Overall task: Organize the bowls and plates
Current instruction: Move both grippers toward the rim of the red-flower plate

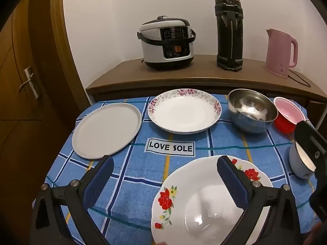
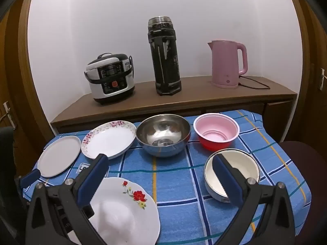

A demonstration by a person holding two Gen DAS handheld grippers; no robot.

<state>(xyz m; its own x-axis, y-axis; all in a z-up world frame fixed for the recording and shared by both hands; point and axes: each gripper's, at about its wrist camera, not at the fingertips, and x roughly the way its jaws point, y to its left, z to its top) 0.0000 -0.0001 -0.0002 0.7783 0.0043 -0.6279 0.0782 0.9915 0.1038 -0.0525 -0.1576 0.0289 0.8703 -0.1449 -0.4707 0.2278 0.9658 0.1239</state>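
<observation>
Tabletop: a tabletop (image 2: 177,185) wearing a blue checked cloth is filling the lower half of both views; a label reading LOVE SOLE (image 1: 170,147) is showing at mid-frame in the left wrist view.

Room: a white wall is rising behind a brown shelf (image 2: 184,100); wooden doors are standing at the left and right edges of the frame.

Shelf: a rice cooker (image 2: 110,78), a black flask (image 2: 164,56) and a pink kettle (image 2: 227,63) are standing in a row, left to right.

Back row: a plain white plate (image 2: 59,156), a pink-rimmed plate (image 2: 108,138), a steel bowl (image 2: 163,134) and a red bowl (image 2: 216,130) are lying side by side across mid-frame.

Front row: a red-flower plate (image 1: 206,202) is sitting at lower centre, a blue bowl (image 2: 232,171) at lower right.

Left hand-held gripper (image 1: 164,183): it is gaping fully wide, gripping nothing; its right finger is hanging over the red-flower plate, its left finger over bare cloth.

Right hand-held gripper (image 2: 160,180): it is likewise spread wide and empty; the blue bowl is lying behind its right finger, the red-flower plate under its left finger.
</observation>
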